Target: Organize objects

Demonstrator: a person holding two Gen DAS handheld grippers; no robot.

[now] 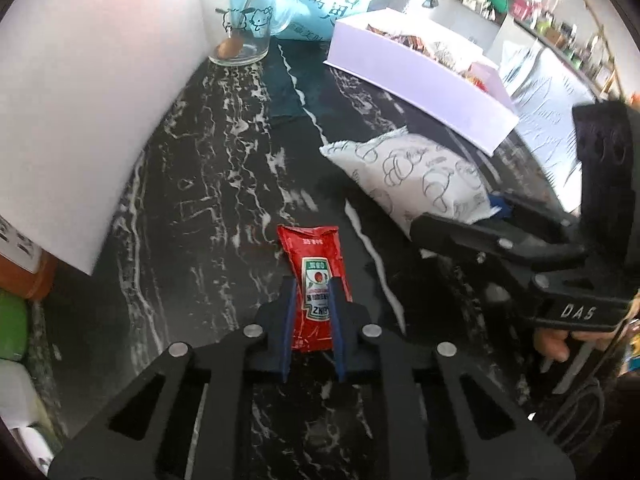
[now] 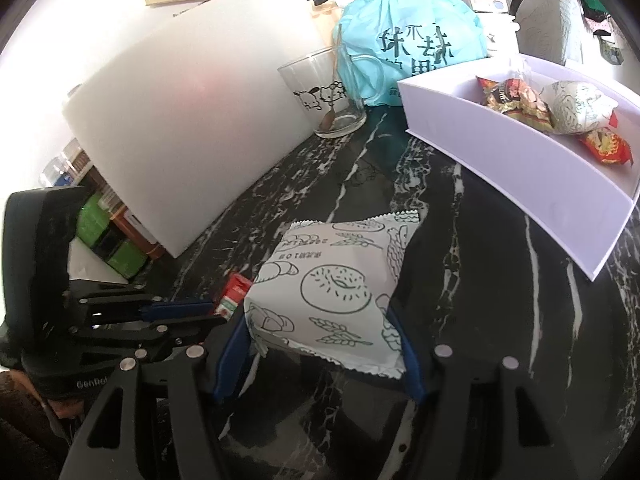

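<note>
My left gripper (image 1: 313, 288) is shut on a red ketchup packet (image 1: 314, 276), which sticks out forward over the black marble counter (image 1: 208, 208). My right gripper (image 2: 320, 320) is shut on a white bread packet with line drawings (image 2: 332, 280), held at its near end. That packet also shows in the left wrist view (image 1: 416, 176), with the right gripper (image 1: 496, 216) coming in from the right. The ketchup packet (image 2: 234, 294) and the left gripper (image 2: 180, 312) show at the left of the right wrist view.
A white divided tray (image 2: 500, 152) with several snack packets stands at the right; it also shows in the left wrist view (image 1: 420, 76). A glass mug with a spoon (image 2: 328, 96), a teal bag (image 2: 412, 44) and a white board (image 2: 192, 112) stand behind.
</note>
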